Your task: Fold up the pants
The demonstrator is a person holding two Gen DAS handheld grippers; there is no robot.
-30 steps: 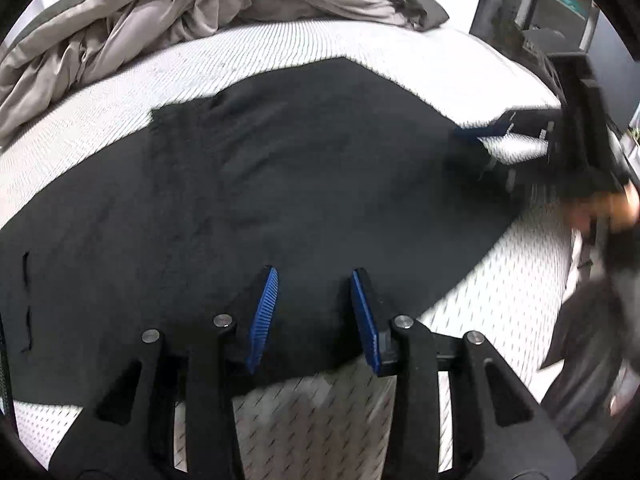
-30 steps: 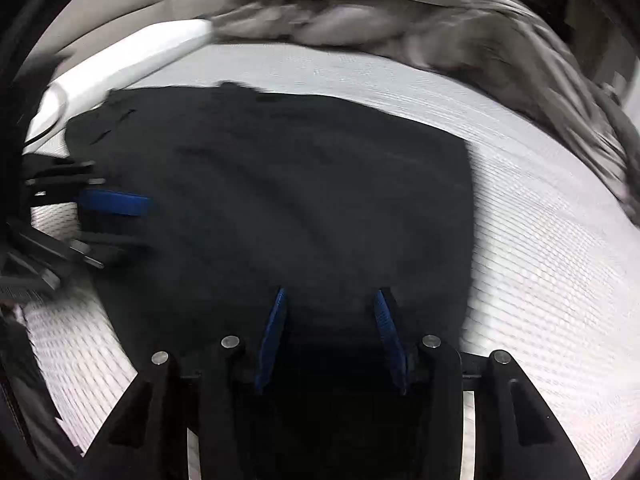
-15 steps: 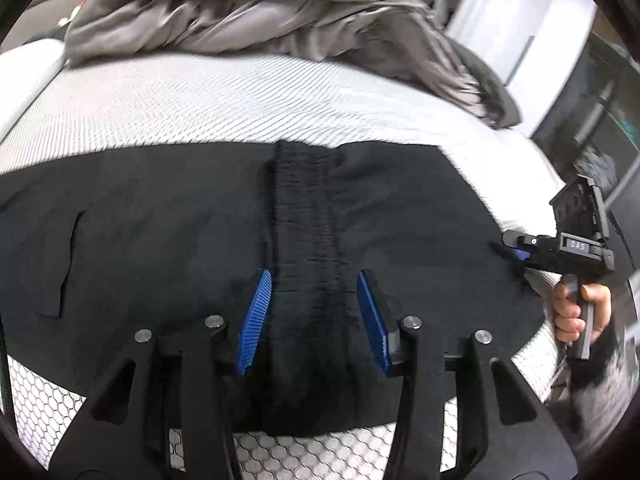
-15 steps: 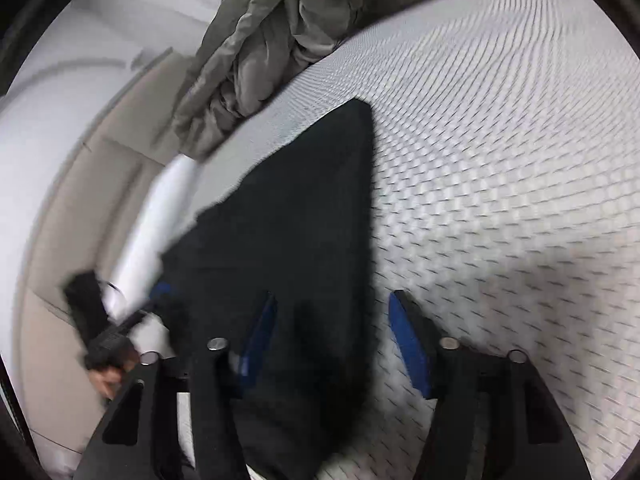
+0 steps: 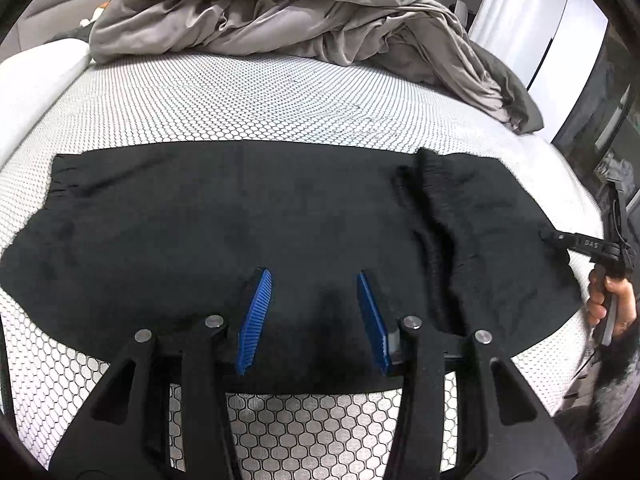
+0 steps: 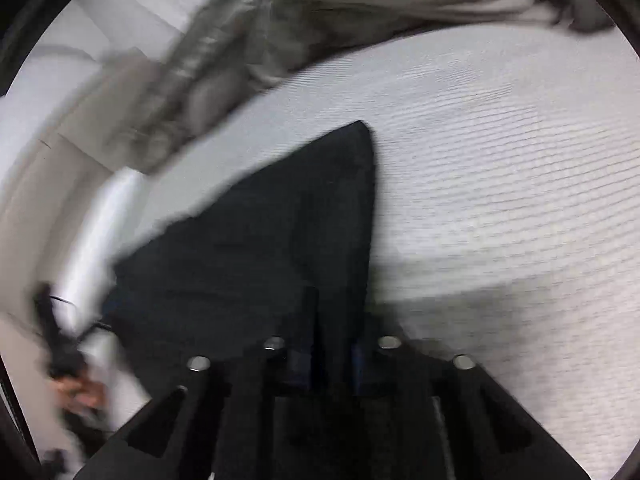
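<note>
- on the white honeycomb-patterned mattress (image 5: 256, 112): black pants (image 5: 280, 216), spread flat across its near part, waistband ridge (image 5: 428, 208) toward the right.
- at the far side: grey duvet (image 5: 280, 16), crumpled in a heap.
- left gripper (image 5: 314, 316): over the pants' near edge, jaws spread, blue pads clear of the cloth.
- right gripper (image 5: 560, 240): at the pants' right edge, jaws closing with black cloth between them; that view is blurred.
- right hand (image 5: 612, 304): wrapped round its handle.

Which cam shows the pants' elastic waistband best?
Left wrist. The gathered waistband is sharp there, running across the black pants on the mattress. The right wrist view is motion-blurred: only a dark corner of the pants, no waistband detail.
</note>
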